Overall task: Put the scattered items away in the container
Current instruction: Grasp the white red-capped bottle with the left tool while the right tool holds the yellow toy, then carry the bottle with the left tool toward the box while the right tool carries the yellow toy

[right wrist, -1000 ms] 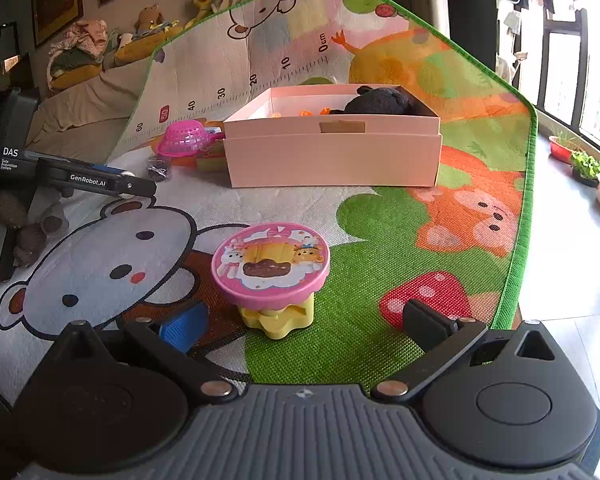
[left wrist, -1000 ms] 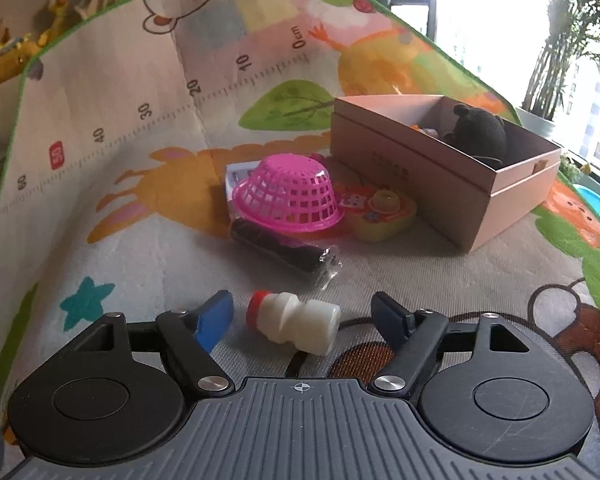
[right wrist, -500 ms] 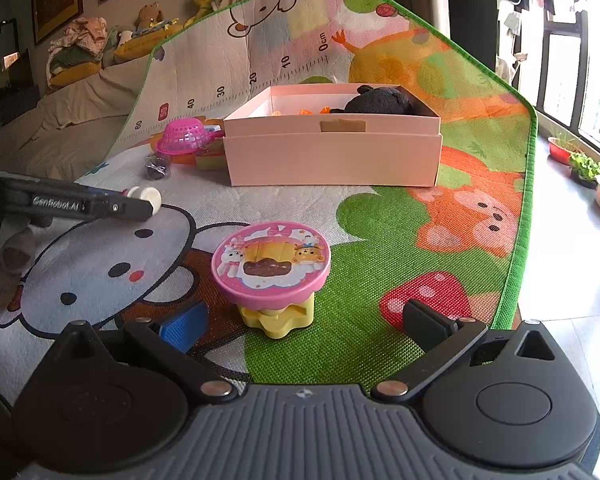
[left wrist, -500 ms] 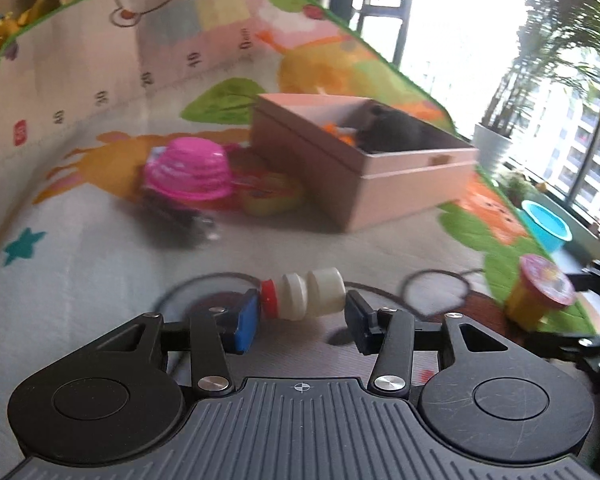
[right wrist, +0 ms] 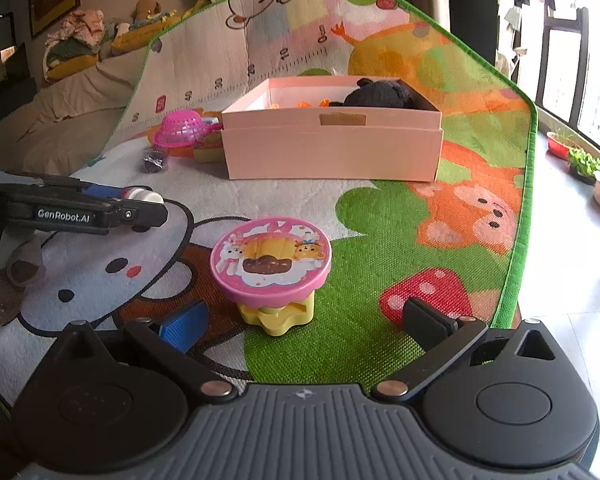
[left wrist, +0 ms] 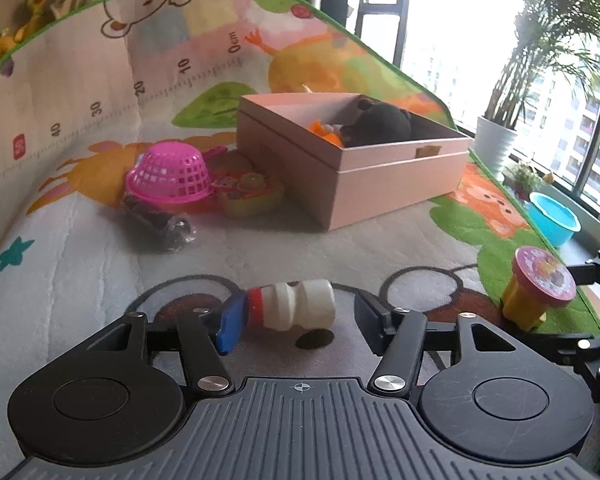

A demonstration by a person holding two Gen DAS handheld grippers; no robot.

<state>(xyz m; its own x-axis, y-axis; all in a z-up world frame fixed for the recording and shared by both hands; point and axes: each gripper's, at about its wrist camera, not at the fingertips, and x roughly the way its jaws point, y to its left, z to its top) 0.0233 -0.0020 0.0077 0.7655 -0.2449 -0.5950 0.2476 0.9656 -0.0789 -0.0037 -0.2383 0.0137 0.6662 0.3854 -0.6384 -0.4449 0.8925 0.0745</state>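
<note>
A small white bottle [left wrist: 300, 304] with a red cap lies sideways between the fingers of my left gripper [left wrist: 298, 318]. The cap touches the blue finger, and a gap shows between the bottle's base and the other finger, so the gripper is open. From the right wrist view the left gripper [right wrist: 144, 203] hangs low over the mat with the bottle [right wrist: 147, 196] at its tip. My right gripper [right wrist: 306, 322] is open on either side of a yellow toy pot with a pink picture lid [right wrist: 271, 260], not touching it. The pink box [right wrist: 332, 156] [left wrist: 380, 176] holds a black plush [left wrist: 380, 124] and orange pieces.
Left of the box lie an upturned pink basket [left wrist: 168, 172], a yellow toy [left wrist: 252, 192] and a black wrapped packet [left wrist: 156, 220]. The play mat folds up behind as a wall. Its green edge [right wrist: 524, 240] meets bare floor, with a blue bowl [left wrist: 554, 216] and plant pots [right wrist: 580, 160] beyond.
My left gripper shut around the bottle and swung right toward the box. Its fingers now stand slightly wider, with a gap at the bottle's base. The right gripper has not moved.
</note>
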